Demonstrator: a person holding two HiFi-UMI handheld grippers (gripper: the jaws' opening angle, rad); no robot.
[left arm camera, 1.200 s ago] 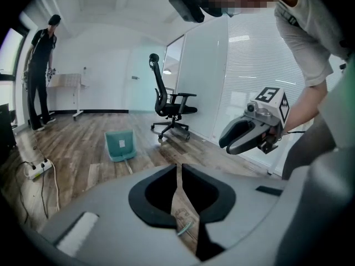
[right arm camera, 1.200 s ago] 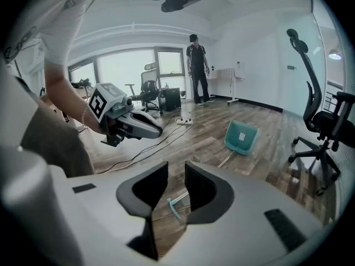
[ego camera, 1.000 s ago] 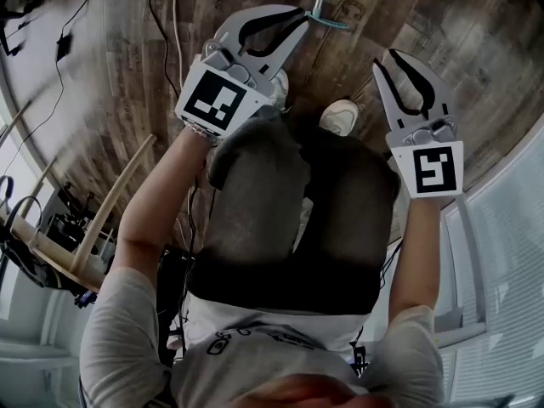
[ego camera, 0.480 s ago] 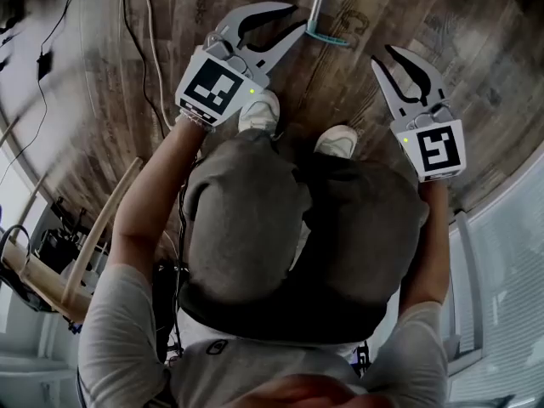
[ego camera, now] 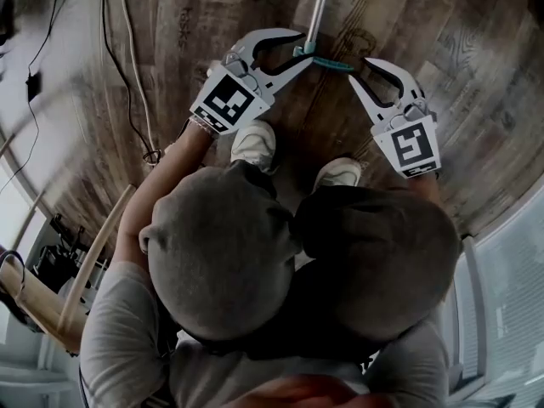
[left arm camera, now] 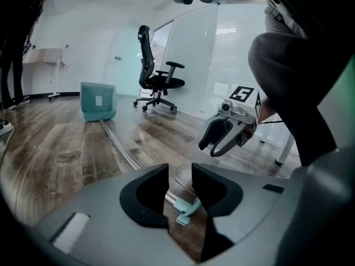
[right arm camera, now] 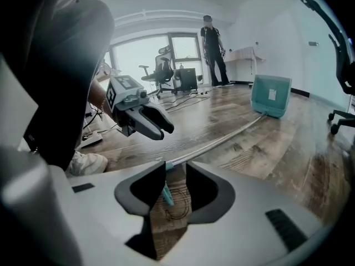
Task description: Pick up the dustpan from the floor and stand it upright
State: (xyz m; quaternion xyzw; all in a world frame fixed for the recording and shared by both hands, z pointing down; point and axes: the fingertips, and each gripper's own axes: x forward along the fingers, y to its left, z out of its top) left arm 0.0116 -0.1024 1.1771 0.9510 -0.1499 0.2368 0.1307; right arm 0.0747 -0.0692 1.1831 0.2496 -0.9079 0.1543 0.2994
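Closest in, the crouching person's knees (ego camera: 229,262) fill the lower head view, with two white shoes (ego camera: 253,143) just past them on the wooden floor (ego camera: 476,75). Just beyond the shoes both grippers hang low over the floor, tips angled toward each other.

The left gripper (ego camera: 301,47) has its jaws apart, having just been opening. In its own view the gap frames the teal grip (left arm camera: 186,210) at the near end of the dustpan's handle. The grip lies on the floor, and the pads do not press on it.

The right gripper (ego camera: 360,69) is likewise spread, its jaws having just been opening too, and it holds nothing. The teal grip shows at the left side of its gap, untouched. In the head view that grip lies between the two sets of tips.

From the grip the metal pole (left arm camera: 119,143) runs away flat along the floor to the teal dustpan (left arm camera: 98,100), which rests toward the floor's far edge. Past it stands a black office chair (left arm camera: 158,79). In the right gripper view a person (right arm camera: 213,43) stands by the far windows.
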